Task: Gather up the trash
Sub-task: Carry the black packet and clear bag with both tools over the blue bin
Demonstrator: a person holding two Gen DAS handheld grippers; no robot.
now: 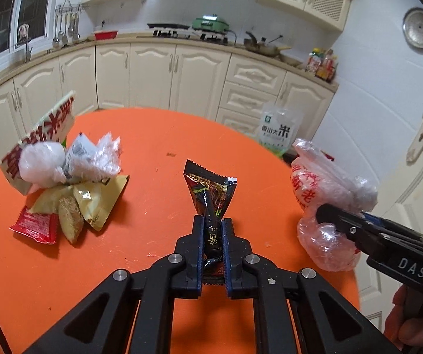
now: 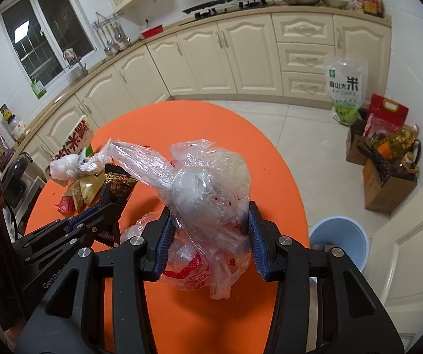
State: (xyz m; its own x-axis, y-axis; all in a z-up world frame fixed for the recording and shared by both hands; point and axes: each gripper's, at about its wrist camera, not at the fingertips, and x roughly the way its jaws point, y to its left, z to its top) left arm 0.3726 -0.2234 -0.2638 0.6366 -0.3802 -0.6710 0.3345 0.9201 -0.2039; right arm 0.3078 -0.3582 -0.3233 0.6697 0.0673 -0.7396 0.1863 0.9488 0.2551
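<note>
My left gripper [image 1: 213, 221] is shut on a black snack wrapper [image 1: 210, 190] and holds it above the orange table [image 1: 158, 135]. My right gripper [image 2: 208, 209] is shut on a crumpled clear plastic bag [image 2: 205, 188] with red print, held over the table's right side. That bag [image 1: 323, 194] and the right gripper [image 1: 323, 216] also show in the left wrist view. The left gripper [image 2: 108, 197] and its wrapper [image 2: 120, 183] show in the right wrist view. A pile of trash [image 1: 70, 183] lies at the table's left: wrappers, plastic wads and a red-lettered box [image 1: 46, 129].
A light blue bin [image 2: 339, 242] stands on the floor right of the table. Cardboard boxes with oil bottles [image 2: 388, 165] and a rice bag [image 2: 344, 88] sit by the cream cabinets [image 2: 240, 56]. A white door [image 2: 411, 259] is at the right.
</note>
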